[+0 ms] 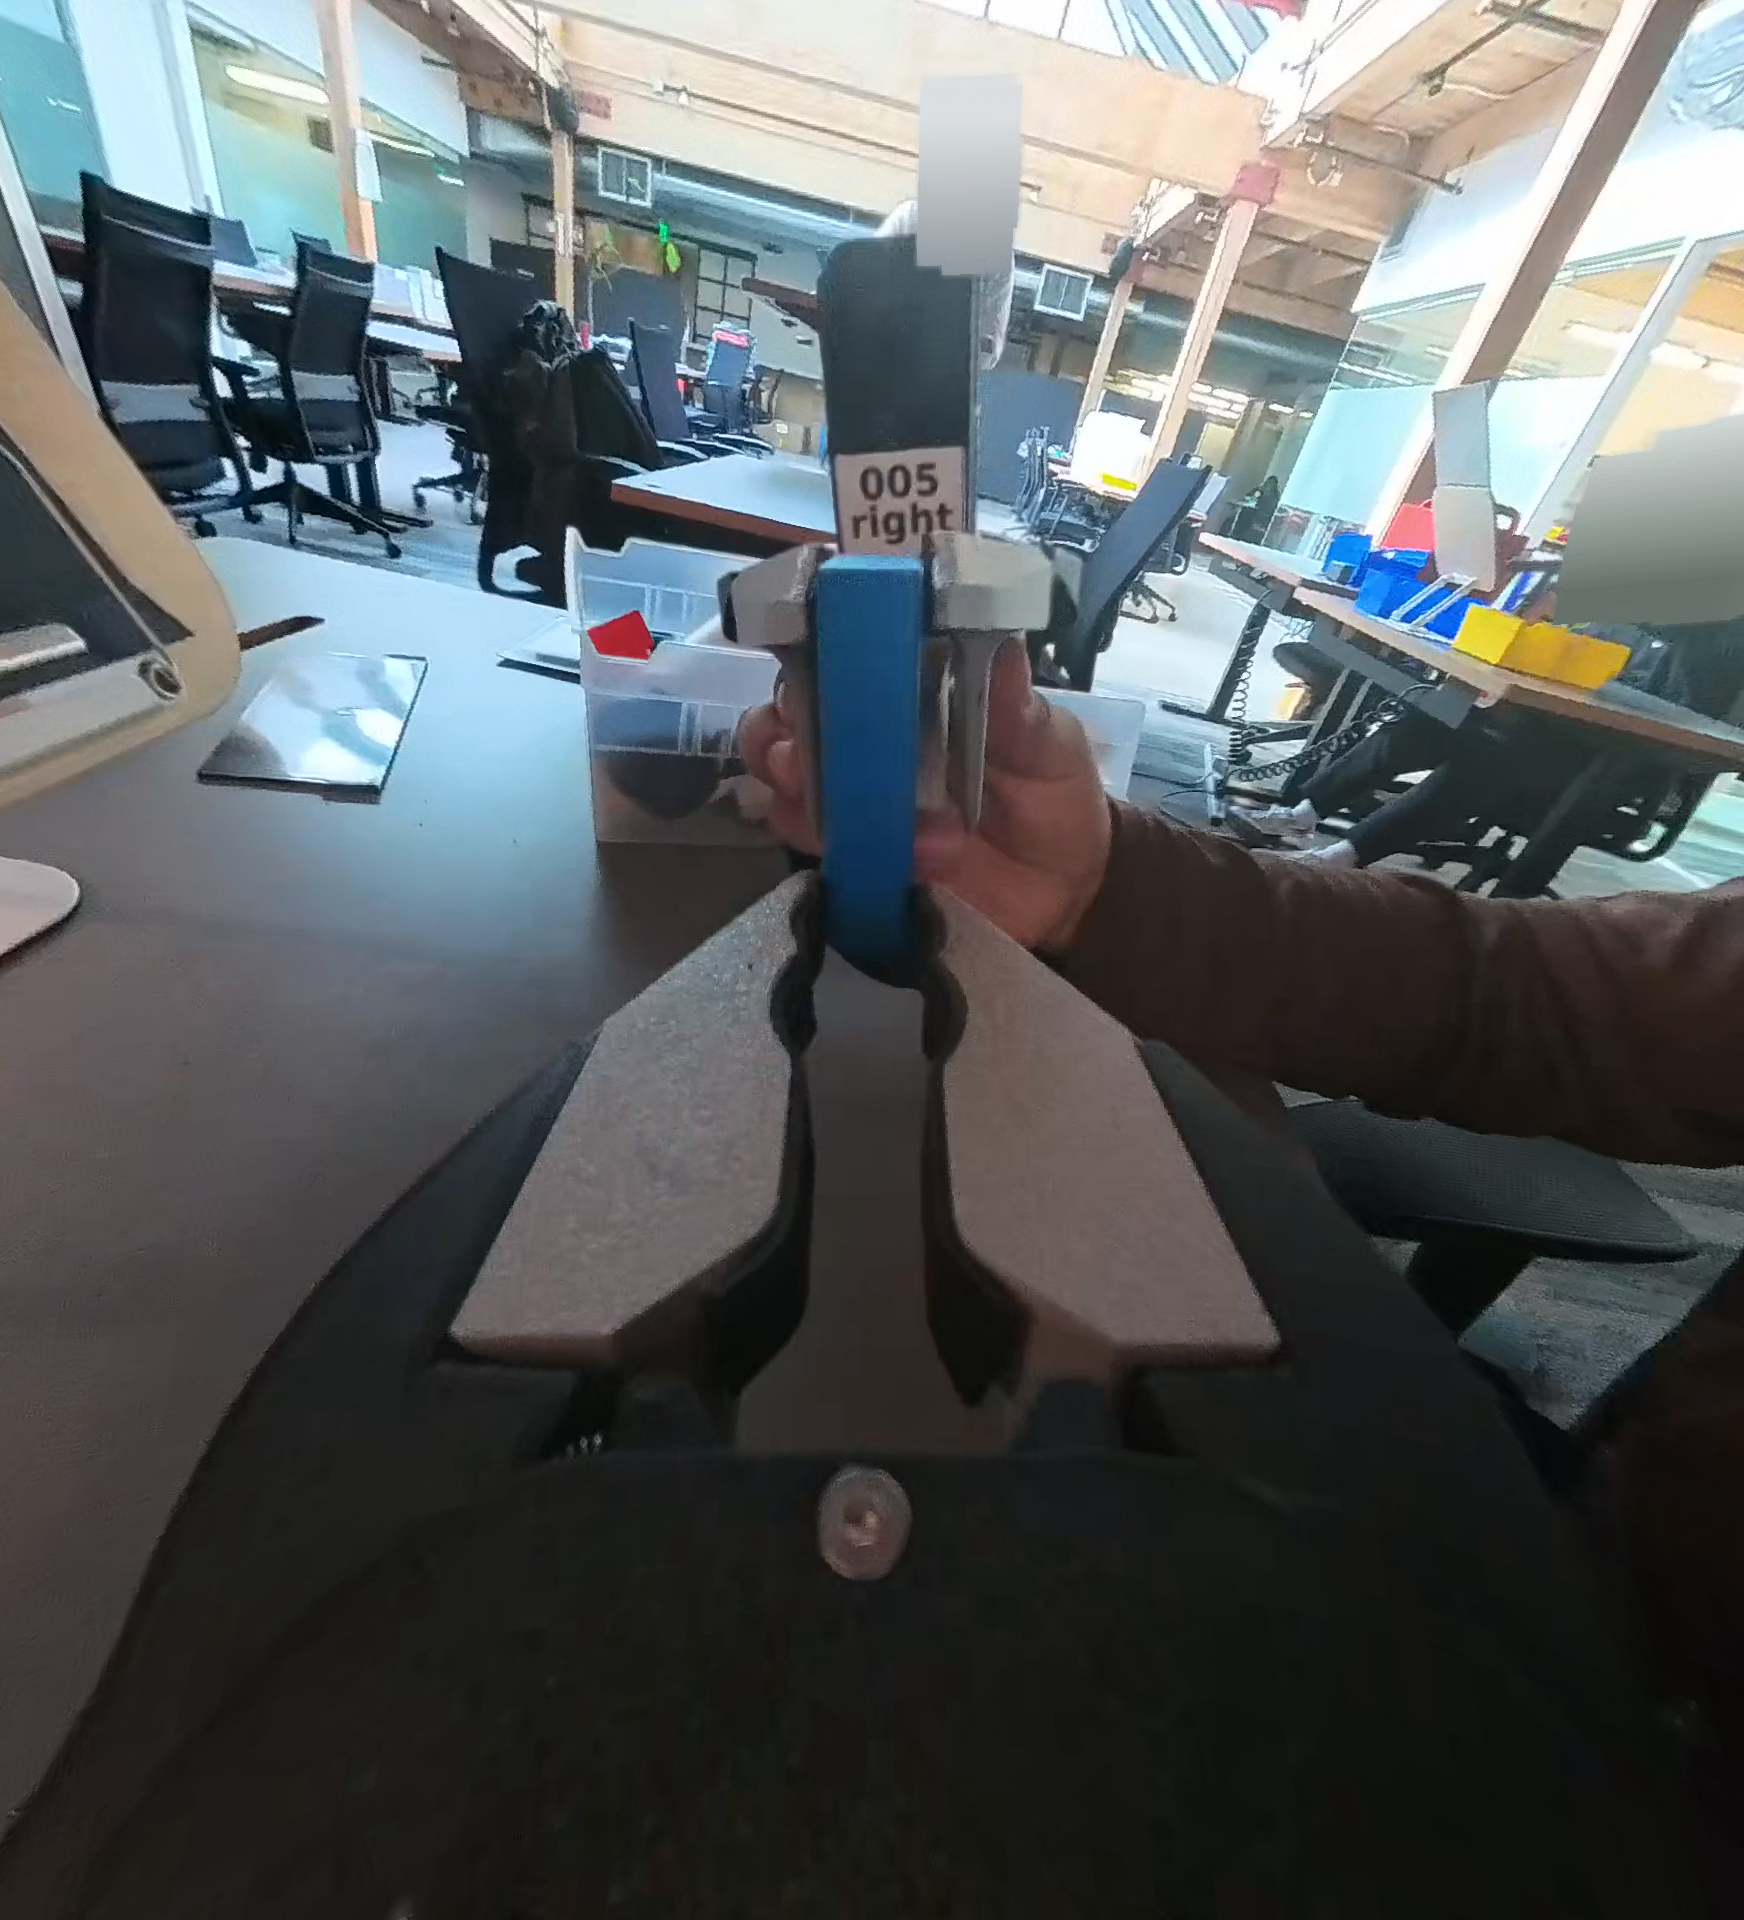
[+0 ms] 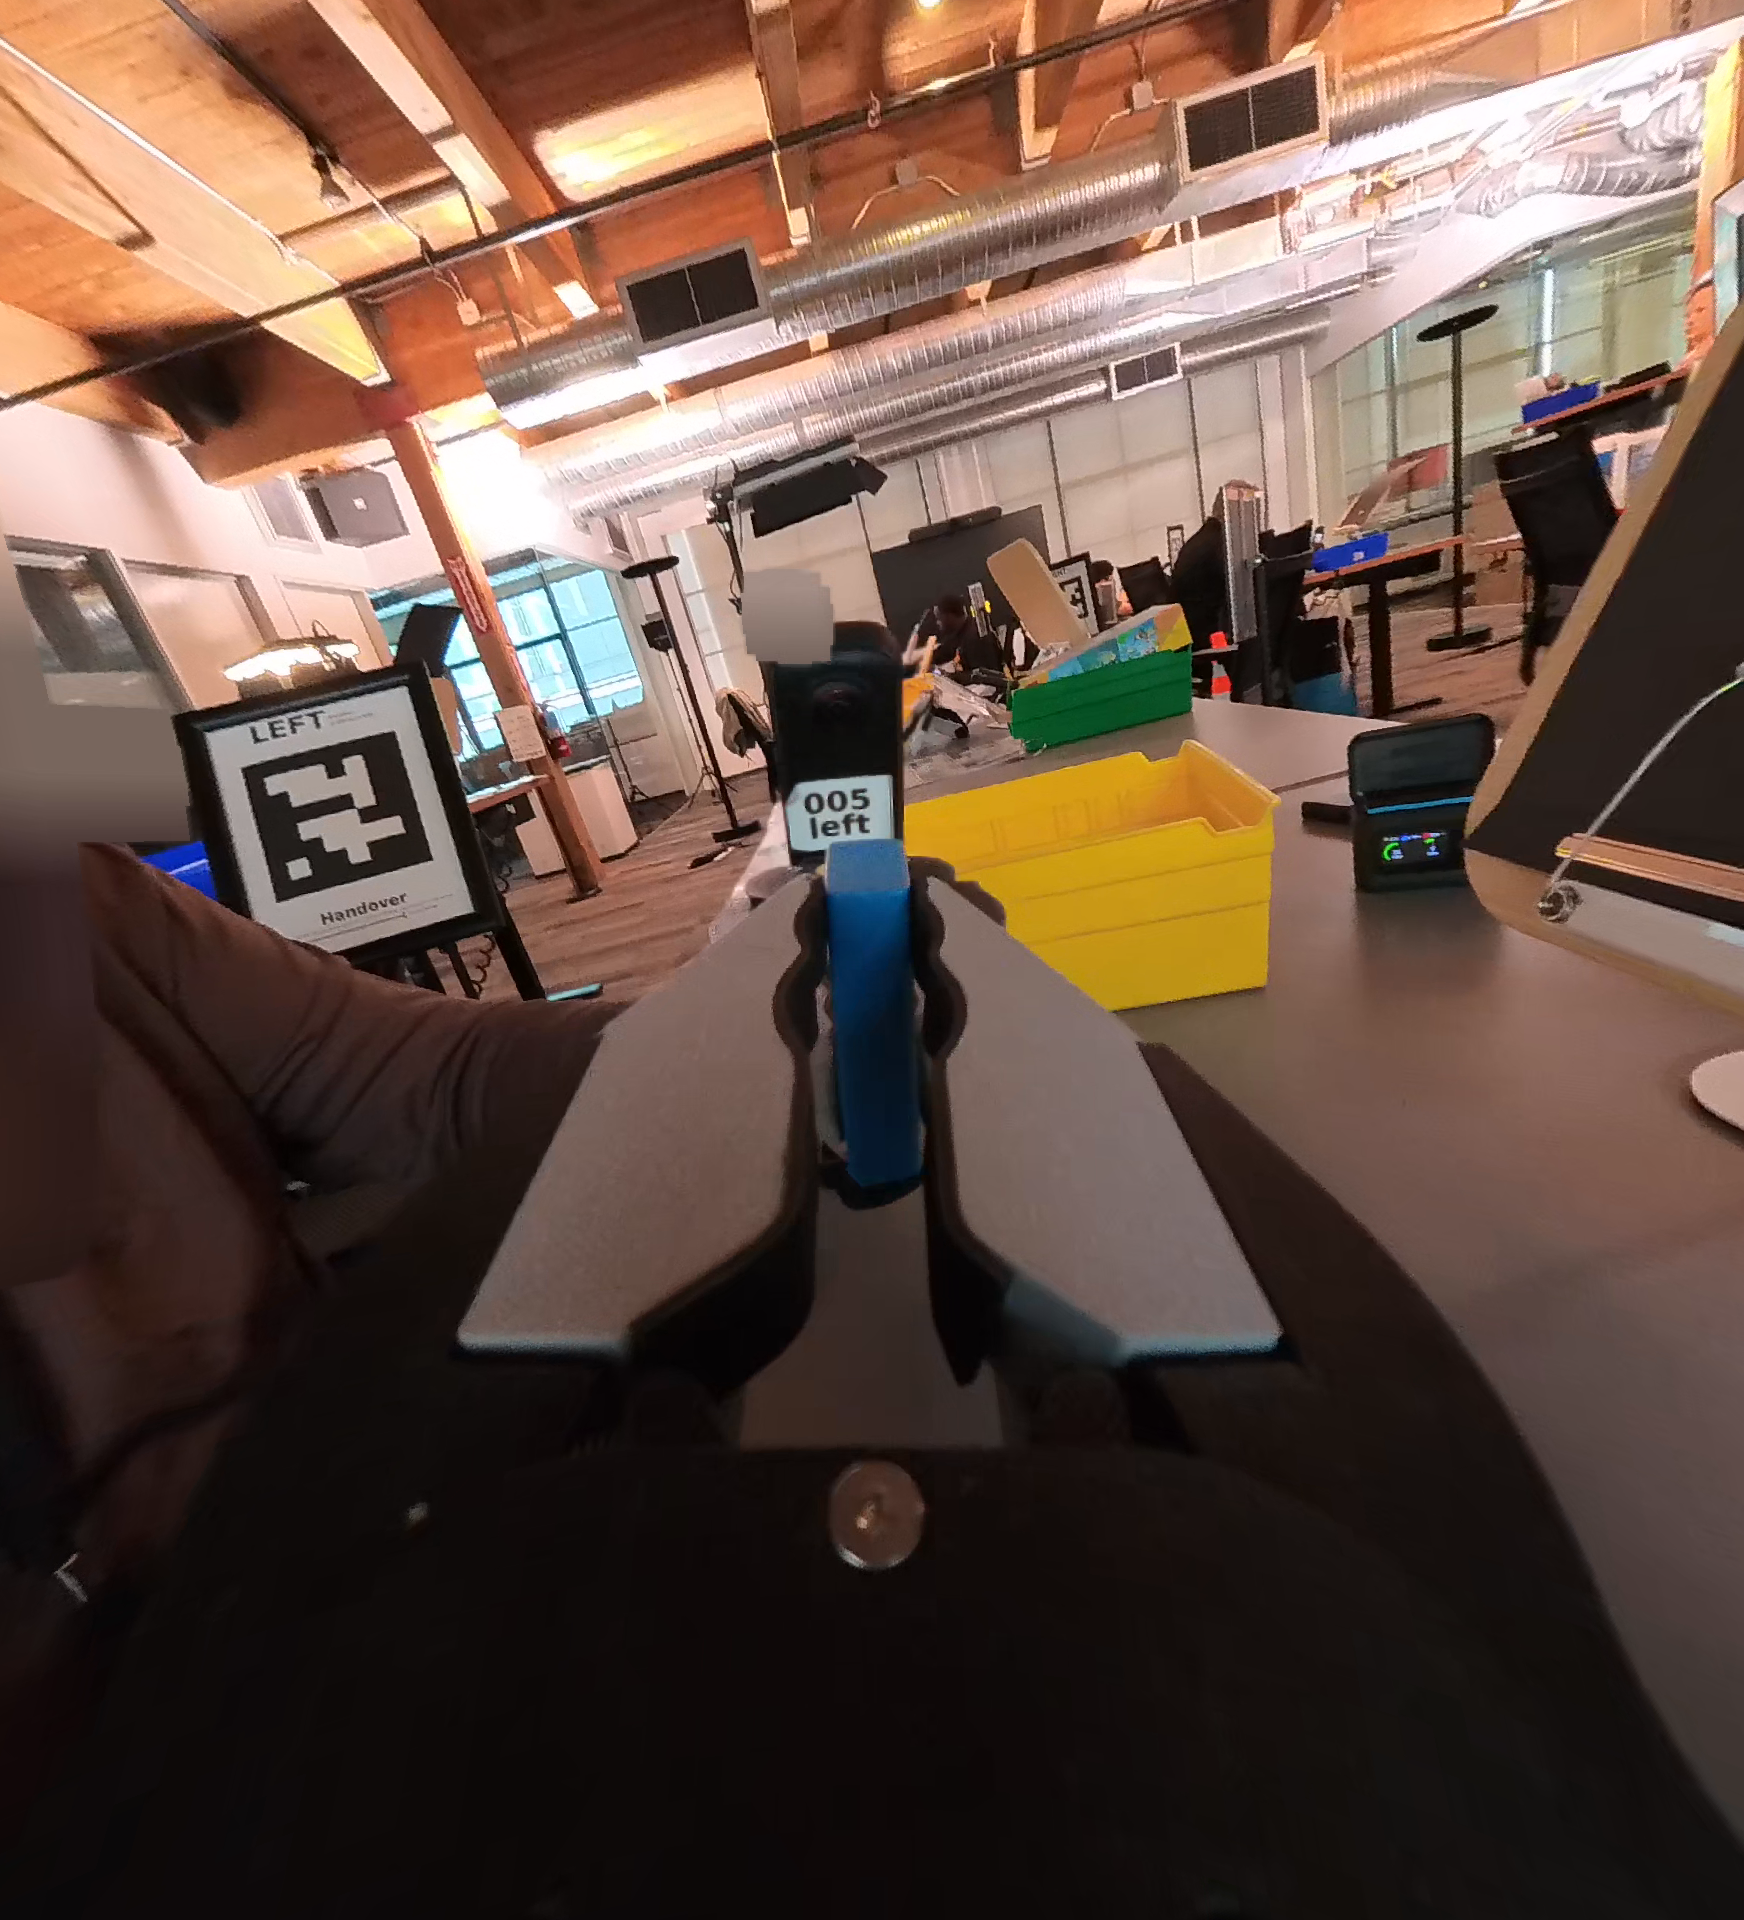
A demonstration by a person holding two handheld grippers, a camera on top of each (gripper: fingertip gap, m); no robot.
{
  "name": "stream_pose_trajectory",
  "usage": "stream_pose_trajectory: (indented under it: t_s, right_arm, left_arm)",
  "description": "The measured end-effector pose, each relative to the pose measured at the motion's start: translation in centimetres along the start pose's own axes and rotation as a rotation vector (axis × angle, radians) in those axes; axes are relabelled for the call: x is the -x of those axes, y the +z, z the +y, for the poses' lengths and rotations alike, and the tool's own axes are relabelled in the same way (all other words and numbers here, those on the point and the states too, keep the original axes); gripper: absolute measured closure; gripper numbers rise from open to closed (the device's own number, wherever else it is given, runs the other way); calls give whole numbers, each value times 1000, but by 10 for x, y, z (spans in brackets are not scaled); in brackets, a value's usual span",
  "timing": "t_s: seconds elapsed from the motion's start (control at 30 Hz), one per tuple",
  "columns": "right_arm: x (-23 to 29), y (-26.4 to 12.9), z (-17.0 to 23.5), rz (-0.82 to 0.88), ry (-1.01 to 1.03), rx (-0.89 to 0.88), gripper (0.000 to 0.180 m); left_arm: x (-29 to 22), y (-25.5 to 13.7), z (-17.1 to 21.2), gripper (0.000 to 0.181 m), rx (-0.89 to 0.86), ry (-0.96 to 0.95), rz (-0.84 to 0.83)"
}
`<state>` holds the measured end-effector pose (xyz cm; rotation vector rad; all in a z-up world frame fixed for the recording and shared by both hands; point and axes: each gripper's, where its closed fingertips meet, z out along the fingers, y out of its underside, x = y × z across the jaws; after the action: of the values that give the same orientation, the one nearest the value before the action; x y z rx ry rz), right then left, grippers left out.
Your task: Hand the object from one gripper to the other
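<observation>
- Left gripper (image 1: 868, 925): fingers drawn in close, pads pressing both sides of the lower end of the blue block (image 1: 868, 758); block stands upright, reaching forward and up from the fingertips.
- Right gripper (image 2: 870, 997): fingers likewise narrowed onto the same blue block (image 2: 870, 1029); dark pads touch its two side faces; the block's top pokes just past the fingertips.
- In the left wrist view the right gripper (image 1: 883, 613) faces in from straight ahead; its grey fingers clamp the block's upper end, so the block is held at both ends at once, between the two tools.
- A hand (image 1: 1013, 810) with a brown sleeve (image 1: 1419, 987) holds the far tool, directly behind the block and out to the right.
- In the right wrist view the left gripper's black camera body (image 2: 837, 727) sits directly beyond the block; its fingertips are hidden behind the near fingers.
- Beyond the left fingertips, just left of the block: clear plastic bin (image 1: 660, 707) holding a red piece (image 1: 621, 634); farther left, a glossy flat sheet (image 1: 317, 722) on the dark table (image 1: 276, 1039).
- Right of the right fingertips: yellow bin (image 2: 1107, 883) on the table (image 2: 1470, 1195); farther right, a small black device with a lit screen (image 2: 1413, 810); left of the fingers, a framed marker sign (image 2: 338, 810).
</observation>
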<state>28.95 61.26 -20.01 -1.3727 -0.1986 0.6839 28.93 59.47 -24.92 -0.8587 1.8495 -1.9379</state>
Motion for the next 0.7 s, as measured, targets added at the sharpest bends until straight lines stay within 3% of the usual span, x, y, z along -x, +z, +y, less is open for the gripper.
stream_pose_trajectory:
  t_s: [0.13, 0.33, 0.4, 0.63, 0.7]
  right_arm:
    - [-1, -8, -7, -2, 10, -25, 166]
    - [-6, -6, 13, 31, -27, 116, 165]
    - [-9, -7, 23, 48, -24, 189, 163]
    - [-12, -6, 40, 116, -120, 325, 123]
    - [-11, -2, 49, 102, -111, 354, 127]
  left_arm:
    - [0, -11, -22, 169, -92, 69, -40]
    - [1, -29, -41, 169, -162, 83, -41]
    - [3, -30, -36, 169, -110, 78, -41]
    - [9, -33, -10, 168, 89, 109, -50]
    - [4, -31, -7, 168, 109, 115, -25]
